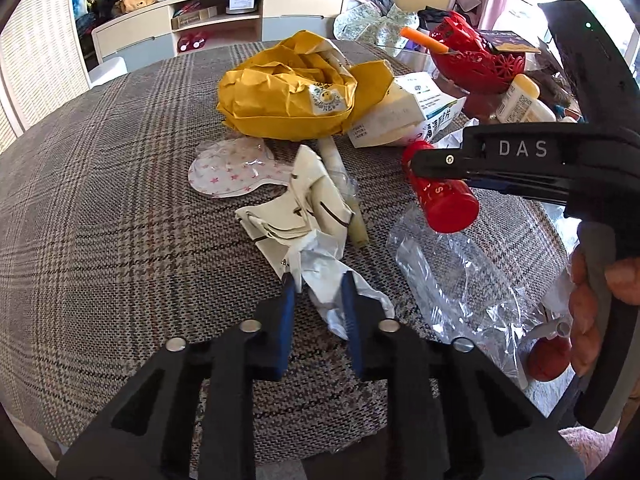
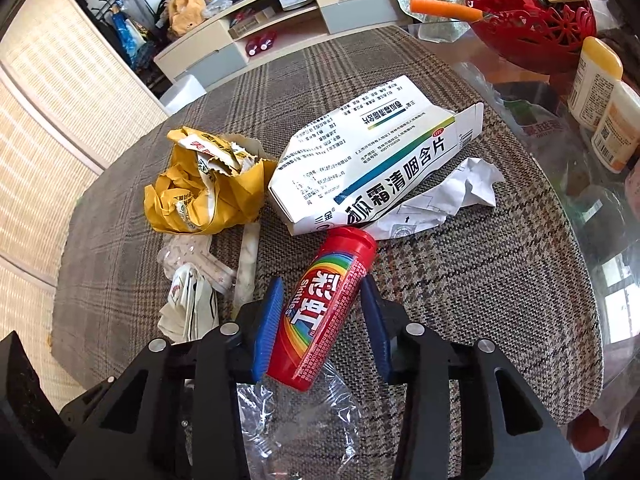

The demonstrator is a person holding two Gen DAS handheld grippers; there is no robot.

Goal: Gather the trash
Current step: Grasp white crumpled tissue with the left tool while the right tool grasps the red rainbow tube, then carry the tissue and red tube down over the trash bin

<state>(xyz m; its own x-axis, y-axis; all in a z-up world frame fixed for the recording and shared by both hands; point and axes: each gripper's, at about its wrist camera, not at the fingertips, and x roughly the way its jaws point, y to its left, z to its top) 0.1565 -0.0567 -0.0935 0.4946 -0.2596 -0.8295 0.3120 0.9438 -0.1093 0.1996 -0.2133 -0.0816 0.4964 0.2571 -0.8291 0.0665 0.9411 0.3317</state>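
Trash lies on a plaid tablecloth (image 1: 100, 200). My left gripper (image 1: 318, 284) has its blue pads on either side of a crumpled white paper (image 1: 320, 256), closed around its near end. My right gripper (image 2: 322, 292) is shut on a red Skittles tube (image 2: 324, 312), also seen in the left wrist view (image 1: 444, 196), held just above a clear plastic wrapper (image 1: 452, 268). A crumpled yellow paper bag (image 1: 288, 88), a white medicine box (image 2: 372, 152), a star-printed plastic piece (image 1: 228, 168) and a pale tube (image 1: 344, 192) lie behind.
A red openwork basket (image 1: 476, 56) with an orange-handled tool (image 2: 444, 8) and two white bottles (image 2: 600, 100) stand at the far right on glass. A TV cabinet (image 1: 224, 16) lines the back wall. A wicker screen (image 2: 52, 112) is at left.
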